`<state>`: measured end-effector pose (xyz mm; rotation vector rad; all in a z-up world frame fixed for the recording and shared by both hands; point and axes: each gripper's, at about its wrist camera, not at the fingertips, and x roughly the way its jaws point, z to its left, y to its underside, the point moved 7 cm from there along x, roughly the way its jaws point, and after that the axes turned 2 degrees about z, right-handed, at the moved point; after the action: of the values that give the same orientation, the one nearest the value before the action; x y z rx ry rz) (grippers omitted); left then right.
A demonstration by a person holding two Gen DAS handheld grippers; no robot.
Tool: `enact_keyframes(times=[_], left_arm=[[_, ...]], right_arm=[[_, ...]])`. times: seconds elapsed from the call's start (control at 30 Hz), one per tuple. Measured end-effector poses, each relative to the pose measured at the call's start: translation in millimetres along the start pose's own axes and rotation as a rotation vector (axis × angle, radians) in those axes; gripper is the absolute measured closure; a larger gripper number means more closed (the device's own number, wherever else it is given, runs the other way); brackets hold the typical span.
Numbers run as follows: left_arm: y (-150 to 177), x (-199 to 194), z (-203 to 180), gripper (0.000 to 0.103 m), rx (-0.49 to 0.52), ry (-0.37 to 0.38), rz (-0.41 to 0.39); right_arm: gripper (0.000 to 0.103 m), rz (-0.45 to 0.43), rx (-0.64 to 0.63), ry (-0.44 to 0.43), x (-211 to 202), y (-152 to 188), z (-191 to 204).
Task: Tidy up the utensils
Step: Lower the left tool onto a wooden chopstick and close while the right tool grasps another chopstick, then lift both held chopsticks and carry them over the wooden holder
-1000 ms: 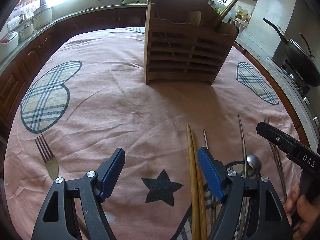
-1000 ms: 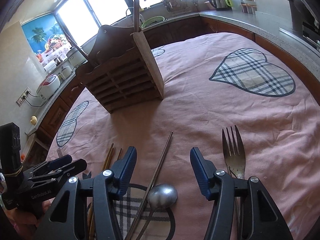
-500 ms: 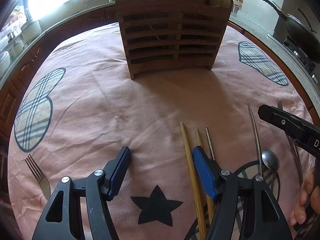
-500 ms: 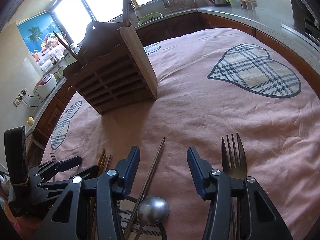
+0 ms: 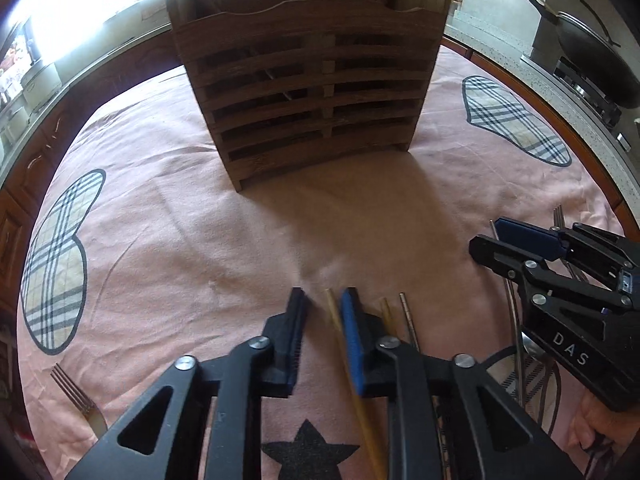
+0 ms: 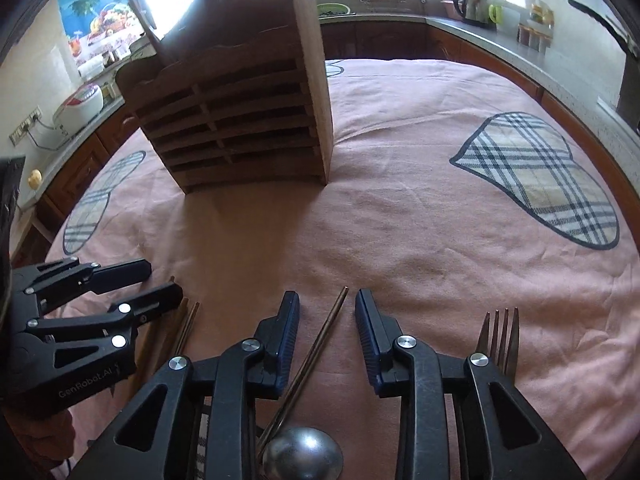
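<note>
In the left wrist view, the left gripper (image 5: 323,300) hangs low over the pink cloth with plaid hearts (image 5: 168,240). Its two blue-padded fingers (image 5: 294,336) stand close together, with a thin gap between them. A pale wooden chopstick (image 5: 352,384) lies in that gap, next to the right pad; whether the pads pinch it cannot be told. Just to the right lie a second wooden chopstick (image 5: 386,312) and a thin metal chopstick (image 5: 408,316). The brown slatted wooden utensil holder (image 5: 308,92) stands upright farther ahead, with bare cloth between it and the fingers. A silver fork (image 5: 74,394) lies alone near the left edge of the table. The right gripper (image 5: 496,240) shows at the right side, over more metal utensils.

In the right wrist view, the right gripper (image 6: 327,300) has its fingers set wider apart, holding nothing. A dark metal chopstick (image 6: 320,340) lies on the cloth between them, touching neither pad. A round metal spoon bowl (image 6: 303,454) sits at the bottom edge. A second silver fork (image 6: 500,336) lies just right of the gripper. The utensil holder (image 6: 240,116) stands ahead to the left, with open cloth on its right.
</note>
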<state>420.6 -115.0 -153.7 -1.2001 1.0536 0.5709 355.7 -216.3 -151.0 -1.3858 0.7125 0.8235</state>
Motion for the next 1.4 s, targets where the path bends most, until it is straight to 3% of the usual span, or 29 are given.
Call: enact_keyframes(times=[0.07, 0.2, 0.33, 0.5, 0.73, 1.1, 1.4], left_arm=[[1, 0, -3, 0.096, 0.019, -0.01, -0.007], [3, -4, 4, 0.099, -0.04, 0.049, 0.007], [10, -19, 17, 0.1, -0.106, 0.113, -0.003], [14, -62, 33, 0.1, -0.173, 0.174, -0.074], [25, -133, 52, 0.1, -0.204, 0.198, -0.2], [49, -229, 69, 0.1, -0.209, 0.198, -0.374], [70, -264, 82, 0.1, -0.251, 0.165, -0.488]], right_arm=[[0.088, -0.003, -0.017, 0.015, 1, 0, 1], [0.092, -0.006, 0.017, -0.017, 0, 0, -3], [0.095, -0.02, 0.104, -0.129, -11, -1, -5], [0.097, -0.077, 0.155, -0.231, -43, -9, -2], [0.098, -0.168, 0.138, -0.291, -92, -19, 12], [0.099, -0.317, 0.091, -0.289, -162, -38, 26], [0.099, -0.386, 0.081, -0.281, -190, -41, 27]])
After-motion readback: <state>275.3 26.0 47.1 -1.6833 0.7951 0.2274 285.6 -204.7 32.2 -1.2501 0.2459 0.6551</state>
